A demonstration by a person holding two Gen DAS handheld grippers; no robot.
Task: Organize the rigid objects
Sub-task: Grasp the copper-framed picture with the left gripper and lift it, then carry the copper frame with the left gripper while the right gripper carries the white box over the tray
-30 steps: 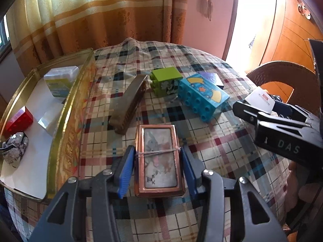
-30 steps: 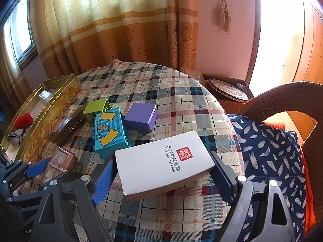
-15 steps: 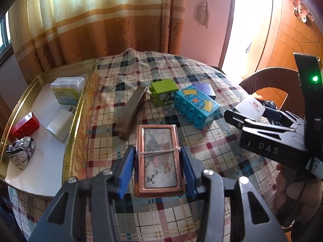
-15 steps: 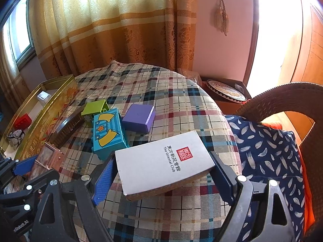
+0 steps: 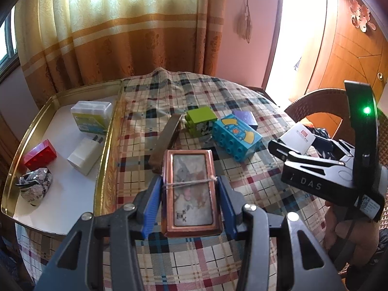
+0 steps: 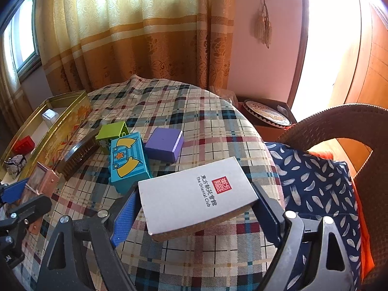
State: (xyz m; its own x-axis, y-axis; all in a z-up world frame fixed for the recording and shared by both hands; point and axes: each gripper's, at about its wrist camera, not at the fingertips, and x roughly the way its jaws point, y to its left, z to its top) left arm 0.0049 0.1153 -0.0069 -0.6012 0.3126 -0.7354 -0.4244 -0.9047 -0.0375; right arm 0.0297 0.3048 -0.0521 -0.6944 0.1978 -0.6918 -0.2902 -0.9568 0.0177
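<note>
My left gripper (image 5: 191,191) is shut on a copper-framed flat box (image 5: 191,191) tied with string, held above the plaid table; it also shows in the right wrist view (image 6: 42,180). My right gripper (image 6: 196,201) is shut on a white "Oriental Club" box (image 6: 196,194), seen at the right of the left wrist view (image 5: 298,138). On the table lie a blue toy brick (image 5: 236,137), a green brick (image 5: 200,120), a purple block (image 6: 163,143) and a dark brush (image 5: 166,140).
A gold tray (image 5: 106,145) at the left holds a green-white box (image 5: 91,115), a white block (image 5: 83,155), a red brick (image 5: 40,155) and a patterned pouch (image 5: 36,184). A wicker chair (image 6: 339,121) with a blue cushion stands at the right. Curtains hang behind.
Both grippers have risen and drawn back a little with their boxes, so the table objects look farther away. Their grip has not changed.
</note>
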